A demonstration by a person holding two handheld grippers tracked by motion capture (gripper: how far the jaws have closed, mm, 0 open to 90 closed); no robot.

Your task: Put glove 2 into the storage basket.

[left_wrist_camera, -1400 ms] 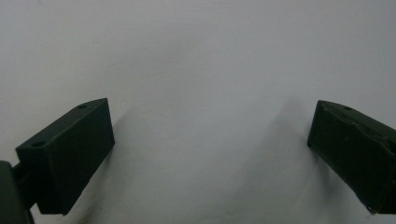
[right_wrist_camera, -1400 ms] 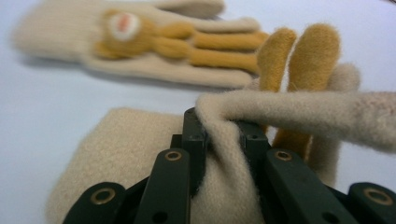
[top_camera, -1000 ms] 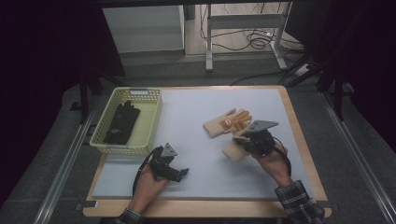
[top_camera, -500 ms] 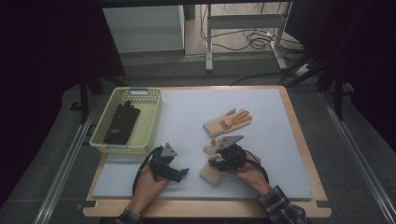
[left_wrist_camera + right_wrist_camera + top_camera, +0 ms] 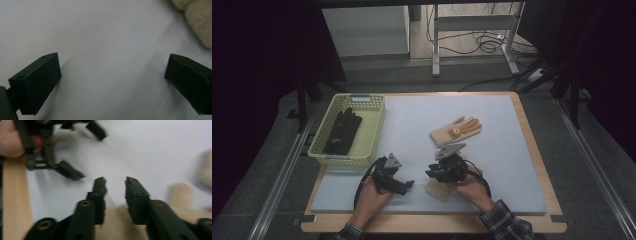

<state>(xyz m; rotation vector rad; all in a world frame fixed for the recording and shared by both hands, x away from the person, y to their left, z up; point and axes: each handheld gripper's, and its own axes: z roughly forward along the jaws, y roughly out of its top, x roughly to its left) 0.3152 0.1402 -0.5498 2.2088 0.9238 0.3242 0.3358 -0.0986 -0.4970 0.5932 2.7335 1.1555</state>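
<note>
No legible text, label, brand, number or sign in any of my 3 views. I checked the surfaces I can see: the yellow basket (image 5: 373, 131) rim is plain, the tan glove (image 5: 456, 131) carries an orange patch but no lettering I can resolve, and the grey plate on my right gripper (image 5: 432, 172) shows no readable marking. My right gripper view is motion-blurred.

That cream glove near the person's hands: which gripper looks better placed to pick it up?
Probably the right gripper: it hovers directly over the cream glove, jaws slightly apart. The left gripper sits beside it, jaws wide over bare mat.
</note>
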